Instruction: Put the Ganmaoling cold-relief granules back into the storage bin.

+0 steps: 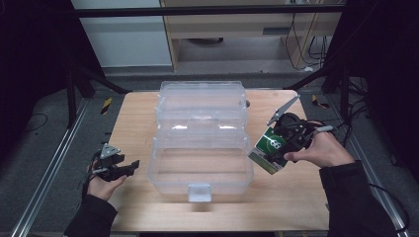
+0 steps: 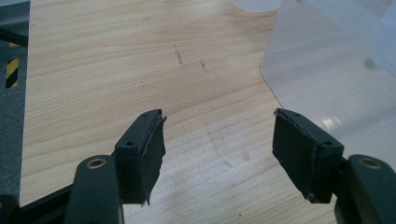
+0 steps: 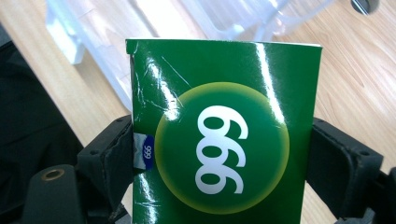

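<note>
Right tool (image 1: 277,150) pinched a green box (image 1: 269,149) across its width, a pad pressed on each side; in the right gripper view the box (image 3: 224,135) stood up between the jaws w/ a round yellow-green badge reading "999" on its face. In the high view the box sat at approx 3 o'clock of the clear plastic case (image 1: 200,143), tilted, just beside the case's right wall & held above the surface (image 1: 291,197), not resting on it. Right hand (image 1: 321,149) wrapped the tool from the 3 o'clock side.

Case lay open mid-surface, lid part toward 12 o'clock, deep tray toward 6 o'clock w/ a latch tab (image 1: 199,192) at its front edge.

Left tool (image 1: 129,167) was at approx 9 o'clock of the case, near its left wall but apart, jaws spread w/ nothing between them. Left gripper view: bare wood (image 2: 140,70) between the pads, case corner (image 2: 327,84) at 2 o'clock. Left hand (image 1: 104,185) held it low over the surface edge.
</note>
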Available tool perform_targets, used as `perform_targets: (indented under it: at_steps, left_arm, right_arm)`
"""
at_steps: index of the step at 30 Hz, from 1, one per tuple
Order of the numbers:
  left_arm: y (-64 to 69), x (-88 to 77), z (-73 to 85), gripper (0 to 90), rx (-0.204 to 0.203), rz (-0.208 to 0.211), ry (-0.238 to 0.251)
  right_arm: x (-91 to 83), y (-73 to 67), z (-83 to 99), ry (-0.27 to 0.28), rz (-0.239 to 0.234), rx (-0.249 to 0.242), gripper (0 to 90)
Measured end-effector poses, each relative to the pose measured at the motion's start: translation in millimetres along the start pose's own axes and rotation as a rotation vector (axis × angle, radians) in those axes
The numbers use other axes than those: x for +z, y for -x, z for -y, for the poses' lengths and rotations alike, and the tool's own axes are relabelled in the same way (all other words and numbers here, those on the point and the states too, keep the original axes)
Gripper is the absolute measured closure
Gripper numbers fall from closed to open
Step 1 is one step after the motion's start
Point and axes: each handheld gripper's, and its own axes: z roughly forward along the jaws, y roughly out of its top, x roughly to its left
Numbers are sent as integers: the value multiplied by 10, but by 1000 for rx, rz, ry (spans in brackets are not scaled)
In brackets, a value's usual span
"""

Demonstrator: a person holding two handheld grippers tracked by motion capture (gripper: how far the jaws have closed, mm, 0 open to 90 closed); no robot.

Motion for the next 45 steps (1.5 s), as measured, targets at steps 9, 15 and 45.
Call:
perform_targets:
  at_steps: [9, 15, 45]
  left_arm:
    - [-6, -4, 2, 333, -5, -1, -1]
    - [-9, -4, 1, 333, -2, 0, -1]
    - [-8, 12, 8, 333, -2, 8, -7]
  right_arm:
    - [39, -159, -254, -21, -71, -138, 179]
    - [75, -237, -399, -34, -97, -226, 179]
    - [438, -436, -775, -101, -176, -549, 178]
